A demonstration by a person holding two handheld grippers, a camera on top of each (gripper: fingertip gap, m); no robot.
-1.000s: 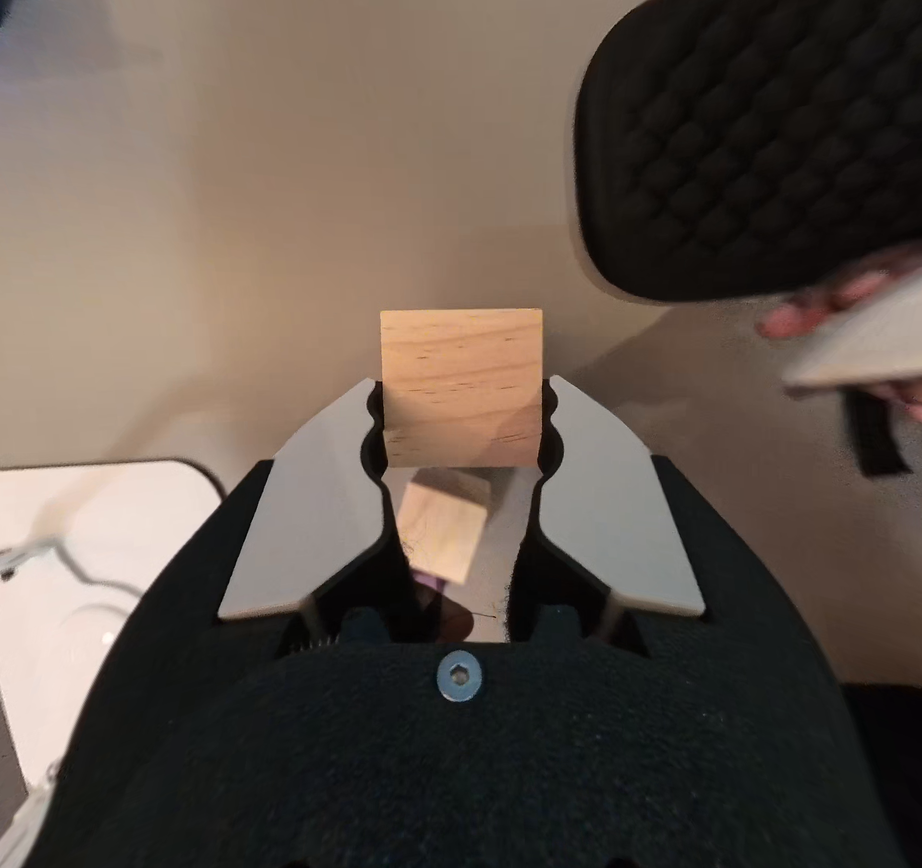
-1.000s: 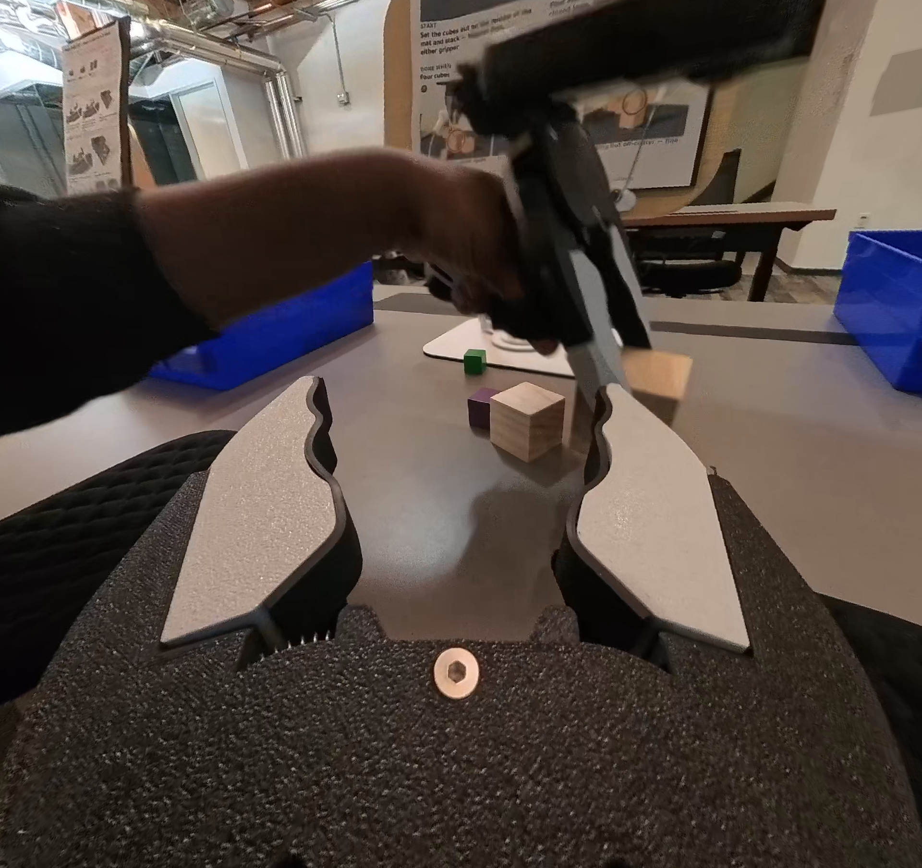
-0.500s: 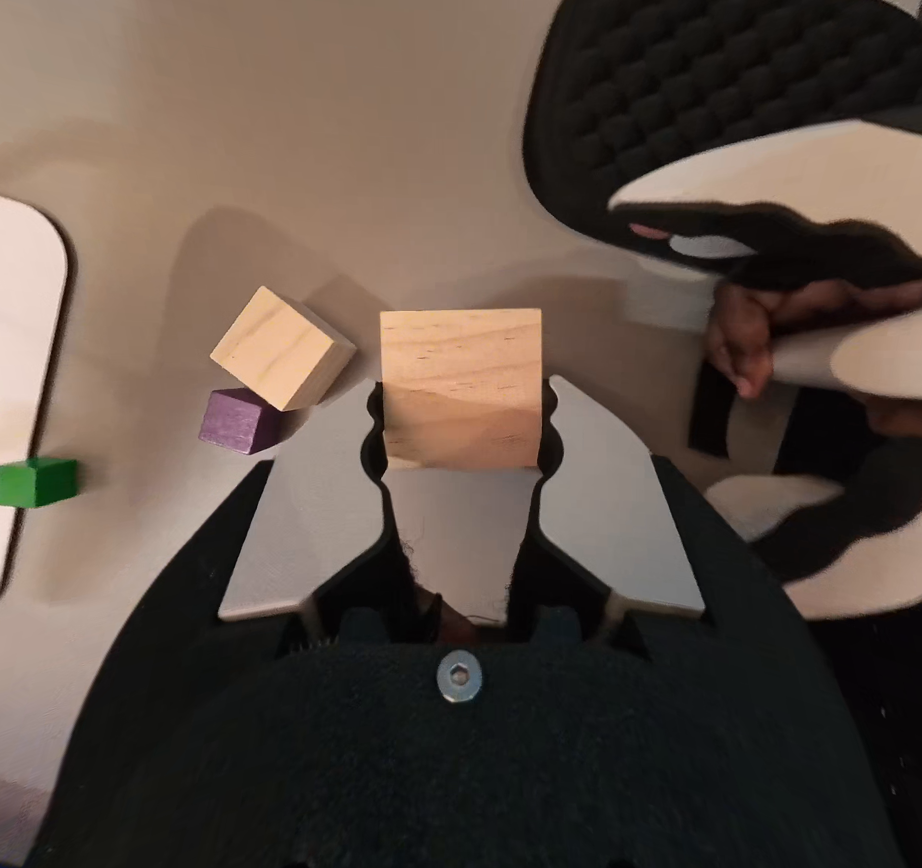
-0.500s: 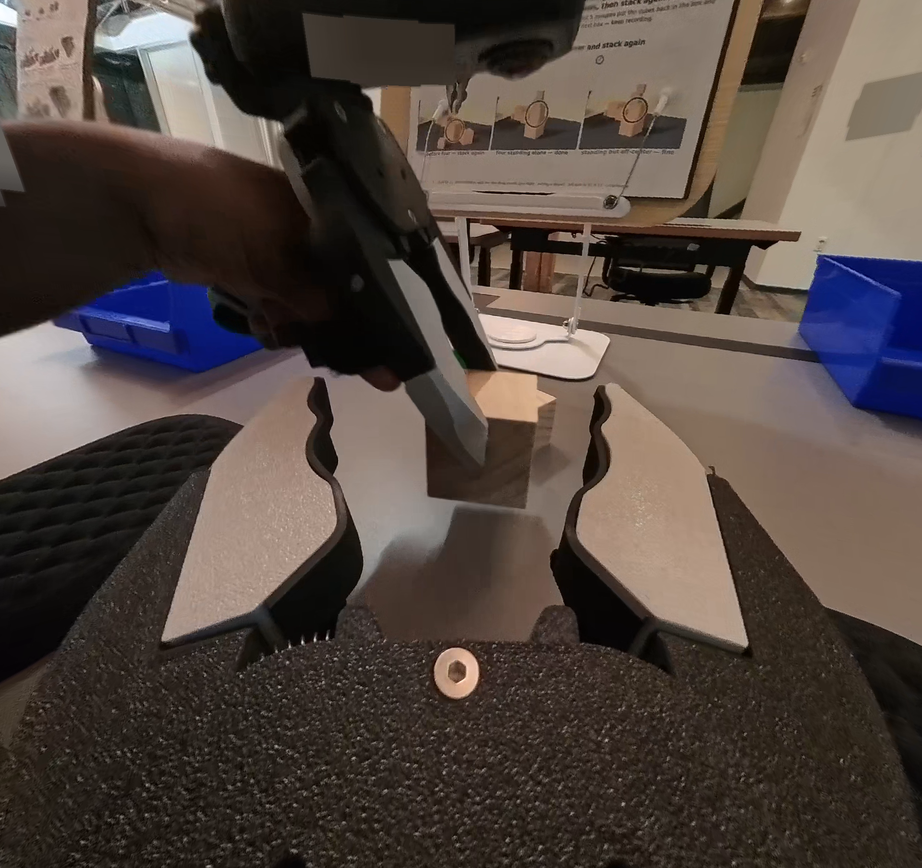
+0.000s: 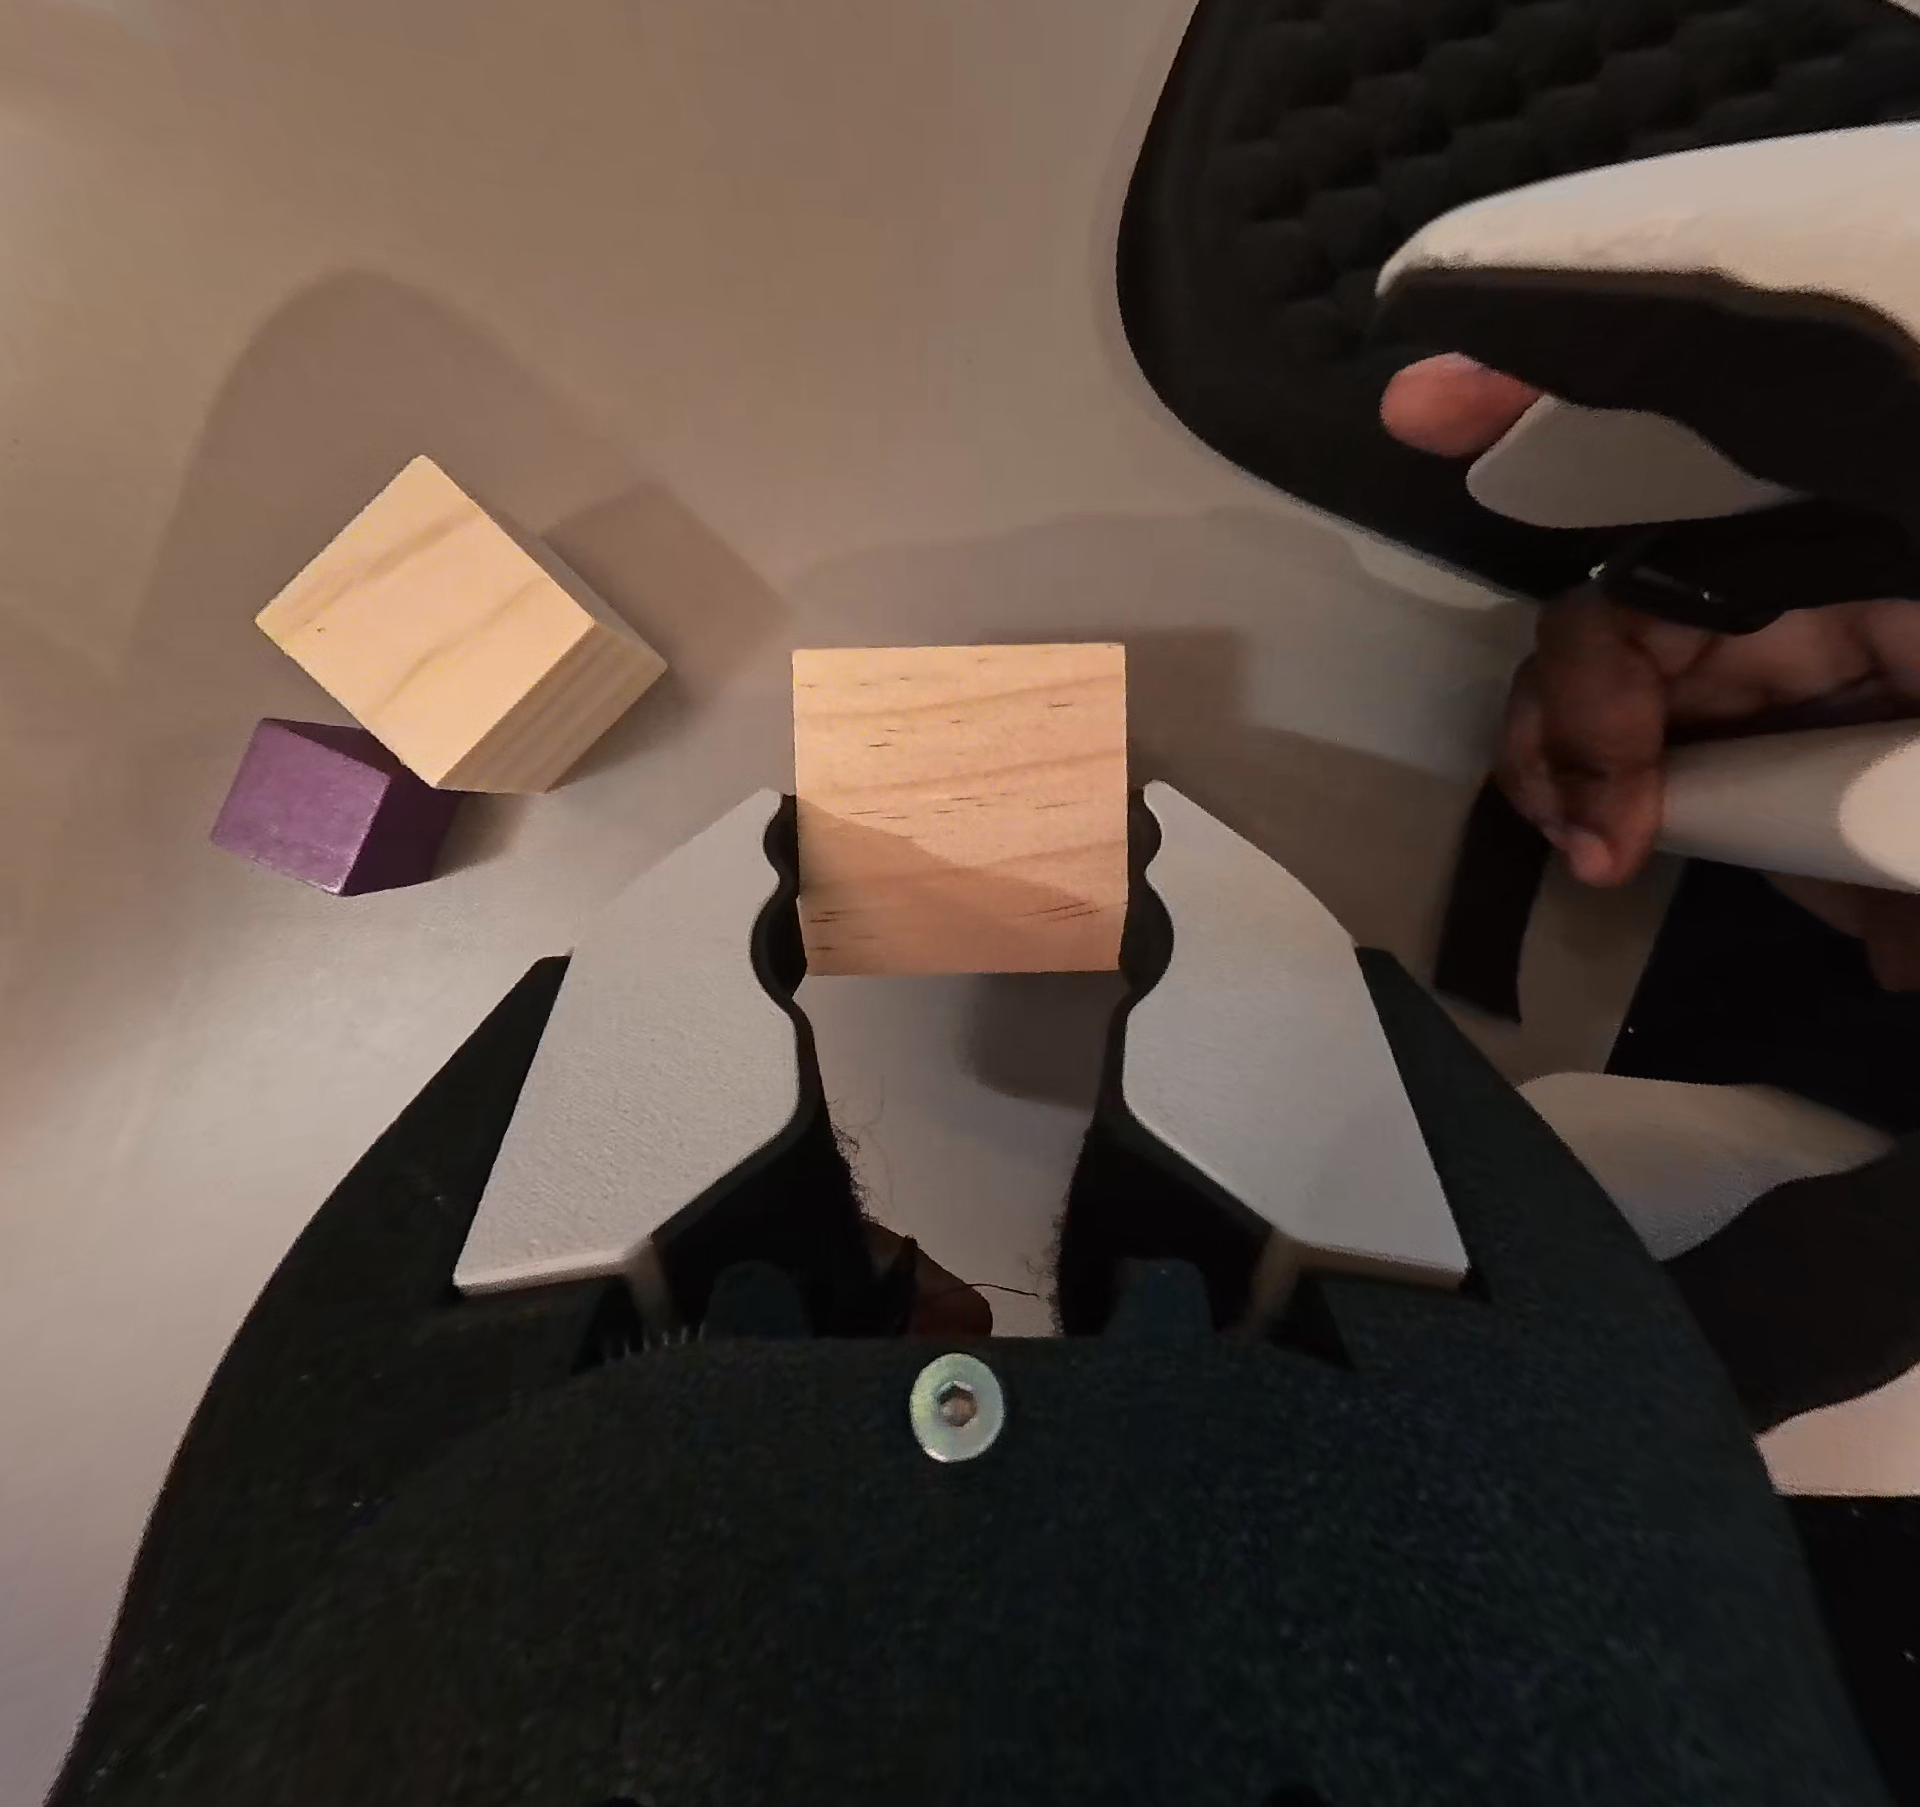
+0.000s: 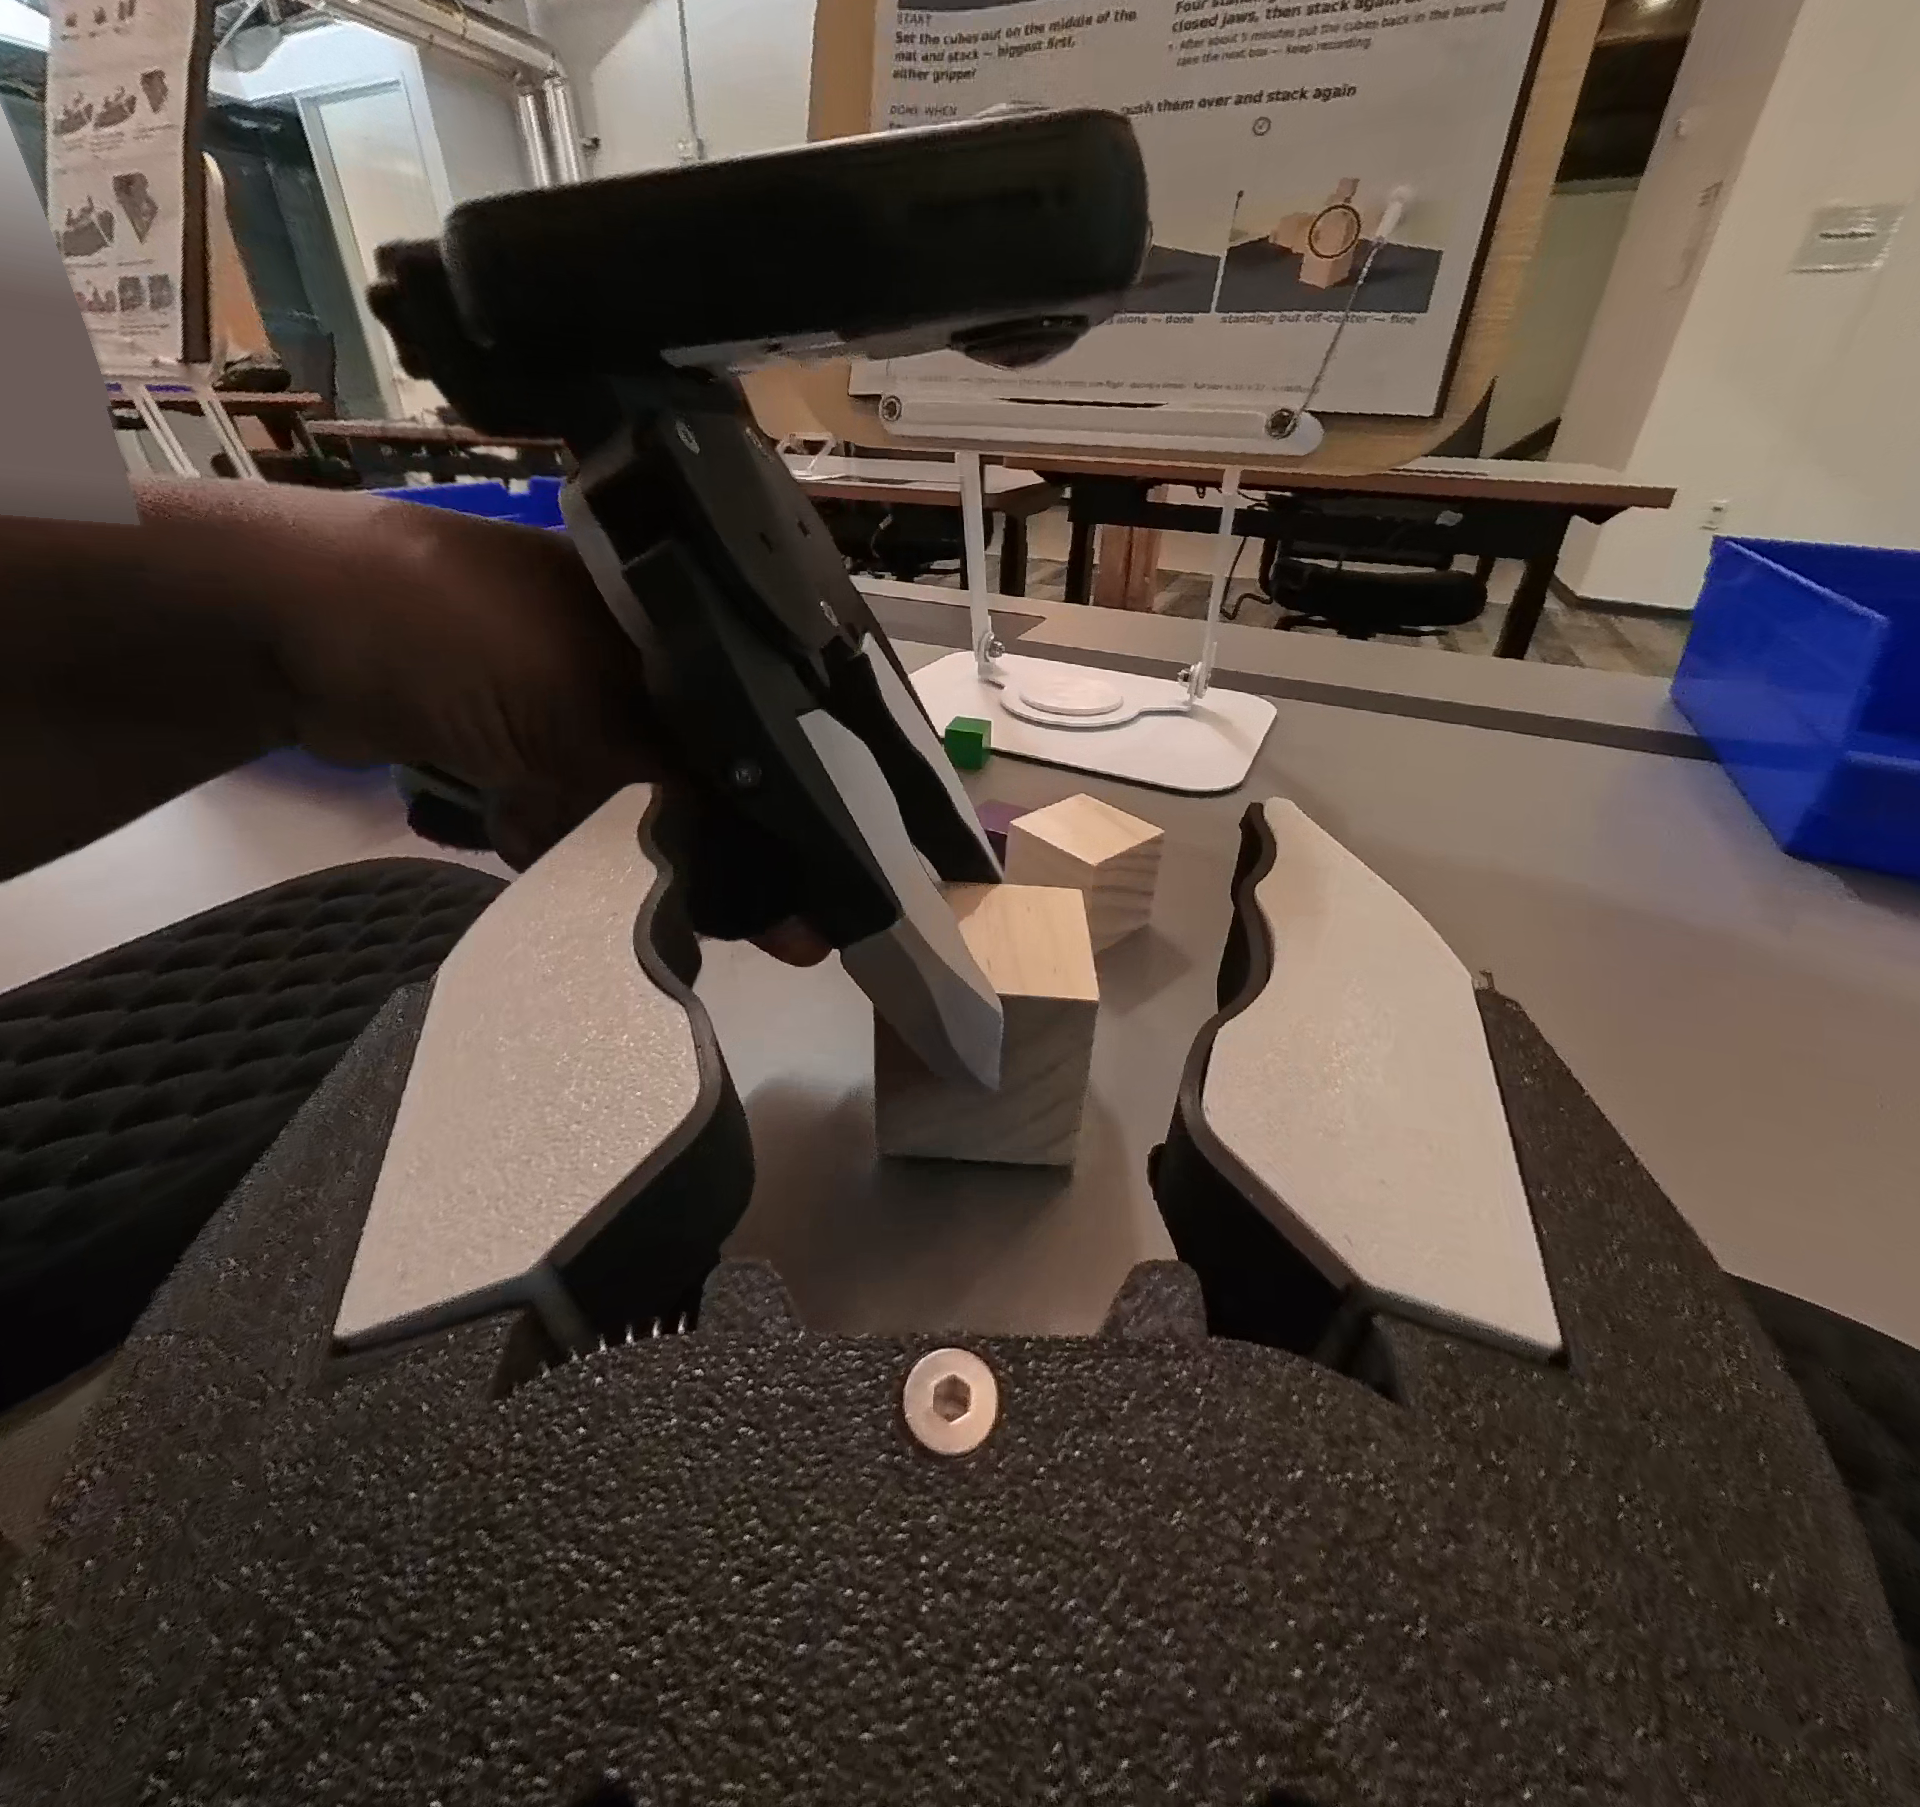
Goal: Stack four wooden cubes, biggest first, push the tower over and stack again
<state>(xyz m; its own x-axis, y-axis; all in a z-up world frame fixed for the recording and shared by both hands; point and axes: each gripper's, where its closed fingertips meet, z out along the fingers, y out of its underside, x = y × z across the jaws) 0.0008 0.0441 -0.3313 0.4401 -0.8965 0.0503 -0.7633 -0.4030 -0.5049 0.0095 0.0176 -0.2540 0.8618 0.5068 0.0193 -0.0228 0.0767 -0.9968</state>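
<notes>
the left gripper had its fingers clenched on a large wooden cube, the two pads pressed against its opposite sides. in the right wrist view that same cube sat with its bottom on the grey bench, the left gripper's light finger slanting down across its near face, and a hand wrapped round the black handle behind it.

just to the left of the held cube in the left wrist view lay a paler wooden cube, turned at an angle, with a smaller purple cube touching its lower corner. in the right wrist view the paler cube stood just beyond the held one, the purple one mostly hidden behind it. a small green cube stood farther back, beside the white base of a stand that carried a printed board above it.

the right gripper hovered near the held cube with its fingers released and spread wide, nothing between the pads, and the cube lay ahead of its tips, apart from both. in the left wrist view part of the right gripper showed at the right edge with a hand on it. a blue bin stood well apart on the bench at the right.
</notes>
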